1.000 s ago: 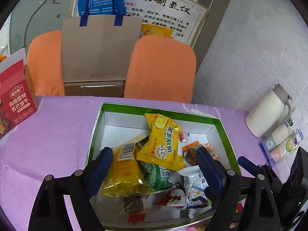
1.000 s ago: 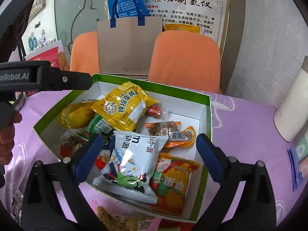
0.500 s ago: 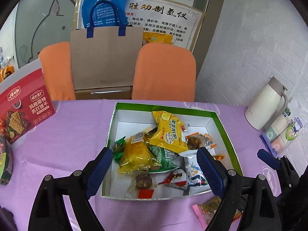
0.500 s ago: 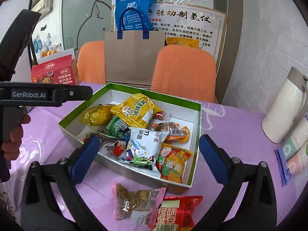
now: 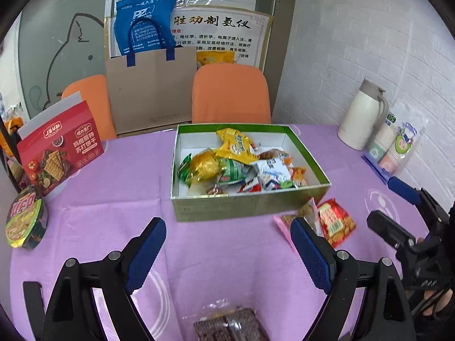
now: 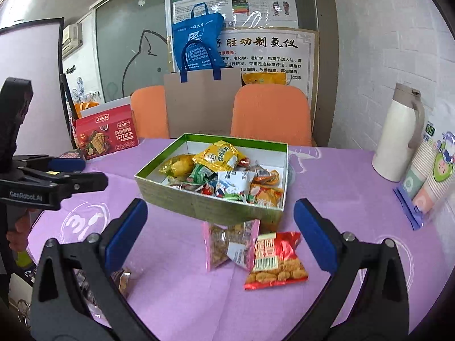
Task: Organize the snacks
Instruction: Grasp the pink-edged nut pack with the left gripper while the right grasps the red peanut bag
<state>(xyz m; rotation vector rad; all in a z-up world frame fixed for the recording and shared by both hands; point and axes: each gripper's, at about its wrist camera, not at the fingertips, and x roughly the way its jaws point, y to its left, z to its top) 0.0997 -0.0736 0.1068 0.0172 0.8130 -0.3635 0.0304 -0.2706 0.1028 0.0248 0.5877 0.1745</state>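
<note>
A green-rimmed box [image 5: 250, 206] [image 6: 199, 203] holding several snack packets sits mid-table on the purple cloth. In front of it lie a pink-edged packet [image 6: 227, 244] [image 5: 287, 220] and a red packet [image 6: 274, 260] [image 5: 334, 223]. A dark wrapped snack [image 5: 230, 325] lies at the near edge, below my left gripper [image 5: 229, 251], which is open and empty, well back from the box. My right gripper [image 6: 220, 233] is open too, hovering above the two loose packets without touching them. Another clear-wrapped snack [image 6: 125, 280] lies behind its left finger.
A red cracker box [image 5: 61, 155] and a noodle bowl [image 5: 24, 221] stand at the left. A white thermos [image 5: 362, 116] and a pack of paper cups [image 5: 396, 139] stand at the right by the wall. Two orange chairs and a paper bag [image 5: 150, 88] are behind the table.
Both grippers have pulled back and up from over the box, which now looks smaller and farther. The loose packets in front of the box and the dark snack have come into view.
</note>
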